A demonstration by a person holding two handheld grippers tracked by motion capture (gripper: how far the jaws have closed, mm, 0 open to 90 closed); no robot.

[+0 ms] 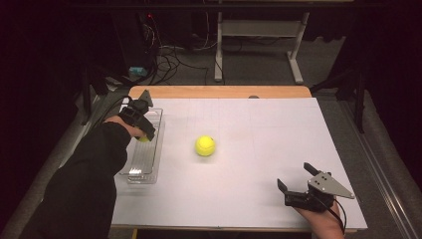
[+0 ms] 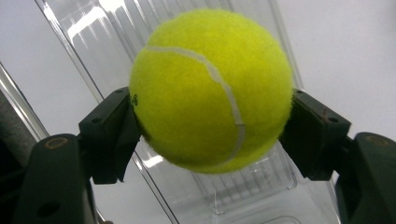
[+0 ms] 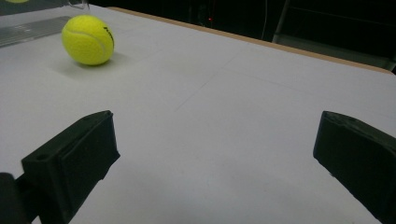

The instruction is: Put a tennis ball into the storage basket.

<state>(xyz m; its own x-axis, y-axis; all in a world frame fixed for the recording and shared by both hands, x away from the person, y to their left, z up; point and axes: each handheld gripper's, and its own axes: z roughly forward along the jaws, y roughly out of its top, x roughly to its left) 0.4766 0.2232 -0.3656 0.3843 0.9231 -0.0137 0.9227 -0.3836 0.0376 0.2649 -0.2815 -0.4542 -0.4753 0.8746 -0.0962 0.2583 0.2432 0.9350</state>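
1. The left tongs (image 1: 145, 133) are clamped on a tennis ball (image 2: 211, 91), jaws pressing its two sides, and hold it above the clear plastic tray (image 1: 149, 164) that lies directly beneath them.
2. A second tennis ball (image 1: 205, 146) rests on the white worktop (image 1: 259, 149), to the right of the left tongs and well ahead of the right ones.
3. The right tongs (image 1: 294, 178) stand wide open and empty.
4. As I judge it, one ball is nearly delivered; setting it down and fetching the other remain.
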